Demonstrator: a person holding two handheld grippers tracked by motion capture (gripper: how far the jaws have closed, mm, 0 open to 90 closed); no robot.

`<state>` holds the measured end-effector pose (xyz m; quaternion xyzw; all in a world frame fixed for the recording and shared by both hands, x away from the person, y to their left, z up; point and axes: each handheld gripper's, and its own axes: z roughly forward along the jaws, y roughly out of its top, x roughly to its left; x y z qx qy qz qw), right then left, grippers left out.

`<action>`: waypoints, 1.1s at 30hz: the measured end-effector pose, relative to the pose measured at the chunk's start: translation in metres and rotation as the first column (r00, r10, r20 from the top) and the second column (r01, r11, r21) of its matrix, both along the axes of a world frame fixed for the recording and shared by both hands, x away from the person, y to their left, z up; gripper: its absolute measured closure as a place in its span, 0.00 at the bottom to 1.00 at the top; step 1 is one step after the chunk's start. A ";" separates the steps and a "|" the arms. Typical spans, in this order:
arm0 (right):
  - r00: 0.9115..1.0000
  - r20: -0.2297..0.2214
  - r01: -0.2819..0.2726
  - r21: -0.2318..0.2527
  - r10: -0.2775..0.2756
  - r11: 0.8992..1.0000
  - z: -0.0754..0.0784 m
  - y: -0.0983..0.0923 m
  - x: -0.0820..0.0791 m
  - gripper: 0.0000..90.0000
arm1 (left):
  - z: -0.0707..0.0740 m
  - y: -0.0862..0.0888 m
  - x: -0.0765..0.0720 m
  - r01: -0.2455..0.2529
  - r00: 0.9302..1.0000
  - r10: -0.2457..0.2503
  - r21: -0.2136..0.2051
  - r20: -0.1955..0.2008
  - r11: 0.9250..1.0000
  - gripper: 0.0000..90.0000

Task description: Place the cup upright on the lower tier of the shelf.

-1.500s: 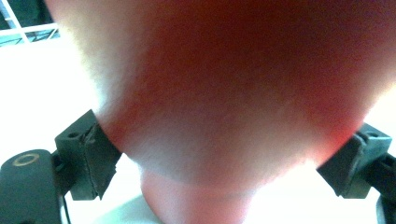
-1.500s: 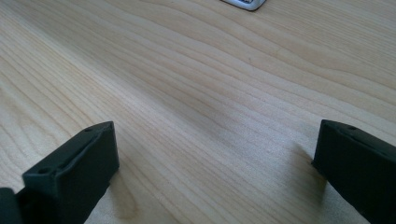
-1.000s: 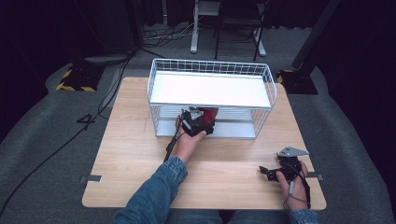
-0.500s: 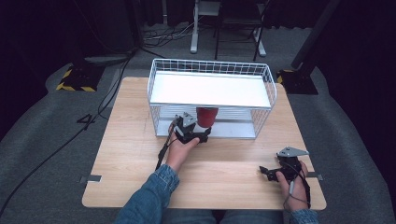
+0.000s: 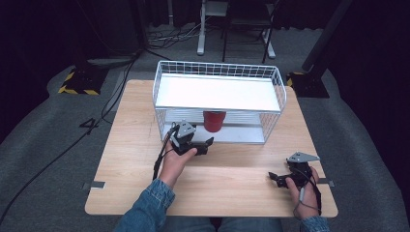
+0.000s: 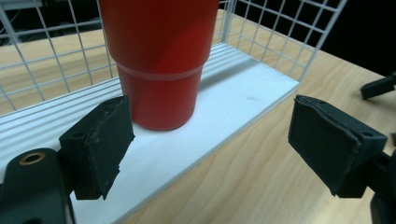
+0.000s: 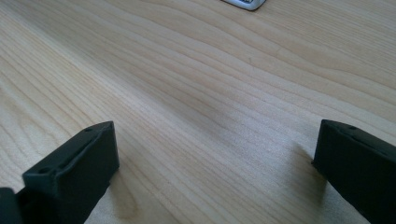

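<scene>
On the rack's lower shelf the red cup is standing free; left gripper gaping wide beside it, right gripper idling wide too — probably backing clear next.

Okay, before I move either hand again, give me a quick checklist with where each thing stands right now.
1. Red cup upright on the rack's lower shelf: ok.
2. Left gripper open, jaws off the cup: ok.
3. Left gripper outside the wire rack: ok.
4. Right gripper open, holding nothing: ok.
5. Right gripper low over bare table: ok.
6. Cup empty: cannot tell.
</scene>
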<state>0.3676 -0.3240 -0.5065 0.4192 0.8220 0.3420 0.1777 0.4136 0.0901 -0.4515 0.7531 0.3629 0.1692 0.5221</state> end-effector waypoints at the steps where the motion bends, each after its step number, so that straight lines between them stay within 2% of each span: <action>1: 1.000 0.000 0.001 -0.001 -0.001 1.000 0.000 0.000 0.000 0.00 | 0.001 0.003 -0.003 0.003 1.000 -0.003 -0.002 0.001 1.000 0.16; 5: 1.000 0.000 0.000 0.000 0.000 1.000 0.000 0.000 0.000 0.00 | 0.008 0.020 -0.016 0.005 1.000 -0.005 0.003 0.021 1.000 0.16; 20: 1.000 0.002 -0.008 -0.002 0.008 1.000 0.000 0.004 0.002 0.00 | 0.024 0.067 -0.044 0.051 0.998 -0.051 0.017 0.031 0.999 0.16; 26: 1.000 0.002 -0.009 -0.001 0.009 1.000 0.000 0.004 0.002 0.00 | 0.026 0.090 -0.057 0.089 0.996 -0.090 0.050 0.020 0.995 0.16; 32: 1.000 0.002 -0.009 -0.002 0.009 1.000 0.000 0.004 0.002 0.00 | 0.024 0.106 -0.066 0.080 0.997 -0.080 0.060 -0.005 0.995 0.16; 33: 1.000 0.002 -0.009 -0.001 0.009 1.000 0.000 0.004 0.002 0.00 | 0.024 0.114 -0.070 0.087 0.996 -0.087 0.057 -0.003 0.995 0.16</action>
